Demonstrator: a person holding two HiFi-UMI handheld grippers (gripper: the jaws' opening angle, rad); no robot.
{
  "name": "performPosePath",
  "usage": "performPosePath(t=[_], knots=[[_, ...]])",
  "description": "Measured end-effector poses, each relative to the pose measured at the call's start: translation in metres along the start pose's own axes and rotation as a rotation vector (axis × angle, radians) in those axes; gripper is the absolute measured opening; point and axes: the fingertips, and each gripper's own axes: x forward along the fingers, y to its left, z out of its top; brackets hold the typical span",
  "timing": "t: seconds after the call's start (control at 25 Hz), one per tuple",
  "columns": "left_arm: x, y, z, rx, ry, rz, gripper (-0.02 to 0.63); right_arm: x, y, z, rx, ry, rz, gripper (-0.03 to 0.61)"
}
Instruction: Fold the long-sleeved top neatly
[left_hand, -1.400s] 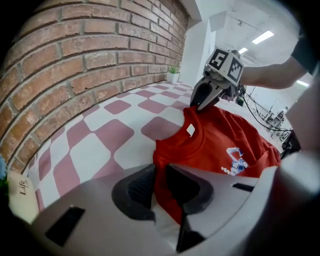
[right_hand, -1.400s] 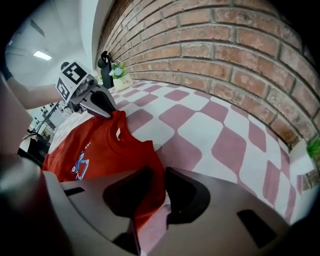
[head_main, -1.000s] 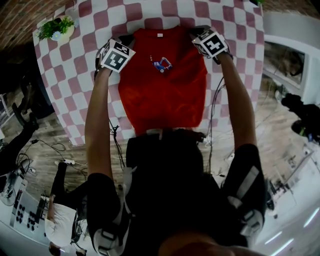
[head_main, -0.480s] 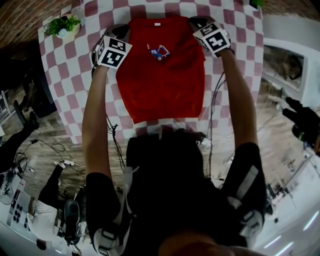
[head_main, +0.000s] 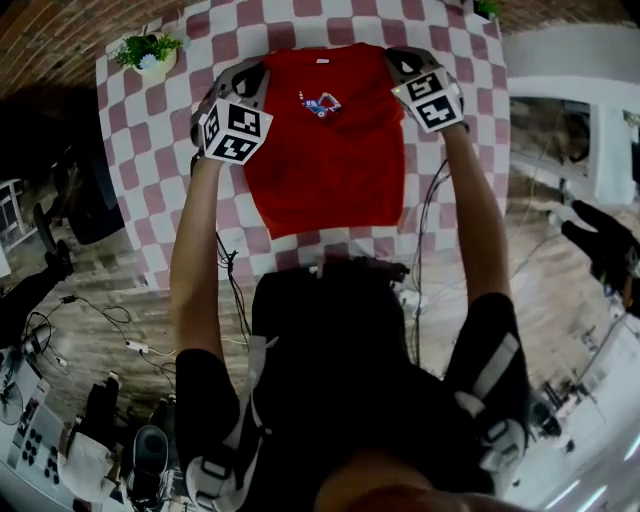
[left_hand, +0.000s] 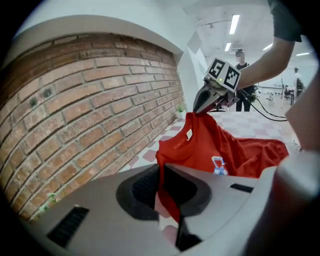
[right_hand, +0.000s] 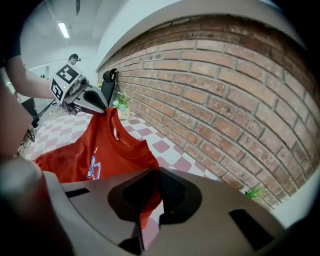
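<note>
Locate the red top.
Head view, upper centre: the top is held by its shoulders in the left gripper and right gripper, over the checked table, right of the potted plant.

Left tool (head_main: 254, 70), right tool (head_main: 398, 57) — grey, black-and-white marker cubes (head_main: 235, 130) — dark short sleeves (head_main: 203, 385).

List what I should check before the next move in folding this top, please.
1. Left gripper jaws pinch one shoulder of the red long-sleeved fabric top: ok.
2. Right gripper jaws, which have just been closing, pinch the other shoulder: ok.
3. Hem rests on the pink-and-white checked tablecloth: ok.
4. Small green potted plant stands clear of the top: ok.
5. Sleeves folded in evenly: cannot tell.
</note>
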Motion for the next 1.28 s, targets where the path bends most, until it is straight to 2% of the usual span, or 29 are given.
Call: performPosePath(t=[0.28, 0.52, 0.72, 0.92, 1.28], knots=[[-0.078, -0.039, 0.014, 0.044, -0.098, 0.021, 0.031, -0.088, 0.047, 0.004, 0.001, -0.084, -0.105, 0.020], [-0.149, -0.101, 0.020, 0.078, -0.168, 0.013, 0.031, -0.172, 0.101, -0.025, 0.043, -0.117, -0.191, 0.020], [-0.187, -0.151, -0.004, 0.090, -0.160, 0.001, 0.031, -0.202, 0.159, -0.064, 0.073, -0.106, -0.218, 0.020], [-0.210, -0.196, -0.029, 0.063, -0.144, -0.005, 0.031, -0.216, 0.204, -0.105, 0.099, -0.092, -0.225, 0.020], [-0.221, -0.264, -0.089, -0.022, -0.059, 0.019, 0.031, -0.214, 0.267, -0.168, 0.103, -0.071, -0.164, 0.020]])
